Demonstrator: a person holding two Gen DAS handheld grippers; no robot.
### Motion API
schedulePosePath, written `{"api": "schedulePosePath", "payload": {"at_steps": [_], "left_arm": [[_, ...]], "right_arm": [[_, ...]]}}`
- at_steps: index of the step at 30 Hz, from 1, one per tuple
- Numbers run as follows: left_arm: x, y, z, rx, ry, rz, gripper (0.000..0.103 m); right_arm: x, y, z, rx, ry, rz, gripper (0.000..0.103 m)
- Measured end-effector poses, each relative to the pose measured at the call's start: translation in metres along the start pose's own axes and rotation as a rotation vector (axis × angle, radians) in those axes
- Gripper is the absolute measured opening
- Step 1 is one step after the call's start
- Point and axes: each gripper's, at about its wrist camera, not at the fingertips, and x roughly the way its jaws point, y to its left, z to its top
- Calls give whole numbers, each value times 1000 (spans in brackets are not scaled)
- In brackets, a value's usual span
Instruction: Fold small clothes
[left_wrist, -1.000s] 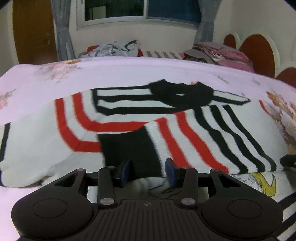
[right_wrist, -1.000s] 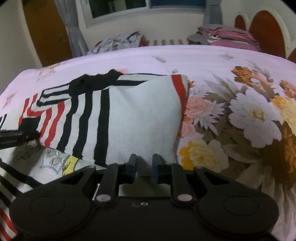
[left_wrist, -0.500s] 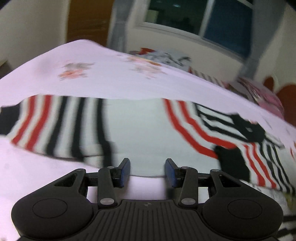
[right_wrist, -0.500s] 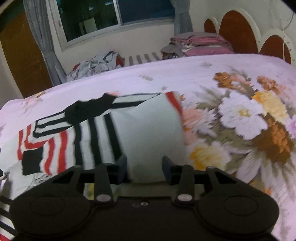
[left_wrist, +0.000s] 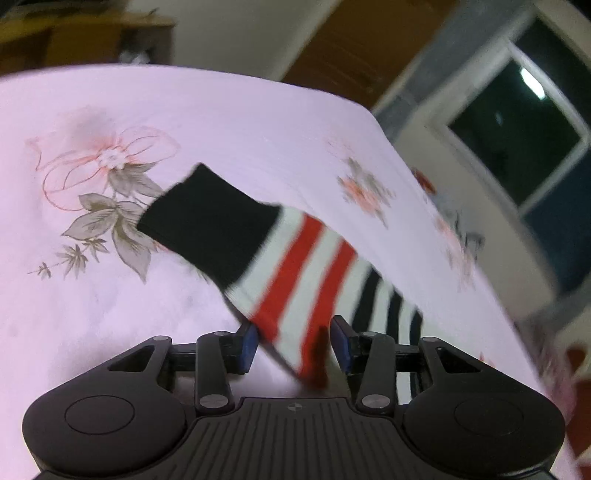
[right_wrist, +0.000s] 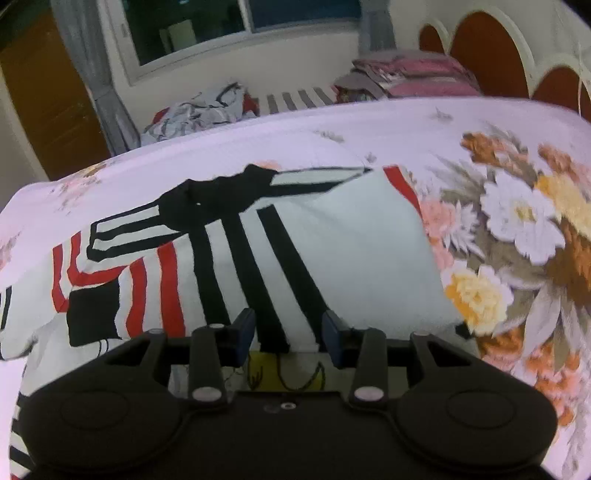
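Observation:
A small white sweater with red and black stripes lies on the pink floral bedspread. Its right sleeve is folded in across the body. My right gripper is open just above the sweater's near folded edge. In the left wrist view the left sleeve stretches out flat, ending in a black cuff. My left gripper is open with the sleeve lying between its fingers, near the striped part.
A pile of clothes and folded pink bedding sit at the far side of the bed. A headboard rises at the right. A window and a wooden door are behind.
My left gripper swung left from the sweater's body to the outstretched left sleeve. My right gripper opened, letting go of the folded part, and shifted left over the black stripes.

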Motion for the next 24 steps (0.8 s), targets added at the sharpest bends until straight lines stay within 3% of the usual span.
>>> {"api": "schedulePosePath", "payload": {"at_steps": [2, 4, 5, 6, 10, 16, 24], "left_arm": [[9, 3, 7, -48, -8, -7, 42], [16, -6, 11, -27, -20, -6, 40], [18, -13, 12, -2, -27, -24, 29], [19, -22, 14, 45, -33, -52, 4], [19, -77, 5, 228, -43, -175, 4], [17, -178, -46, 497, 18, -315, 4], [12, -276, -134, 705, 165, -392, 4]], "right_arm": [[-1, -1, -1, 13, 5, 0, 39], [-2, -2, -1, 12, 5, -9, 39], [-3, -3, 0, 14, 3, -11, 39], [-4, -4, 0, 17, 3, -11, 39], [-5, -10, 6, 38, -11, -14, 39], [-3, -20, 11, 71, -24, 8, 39], [2, -29, 16, 104, -26, 41, 39]]}}
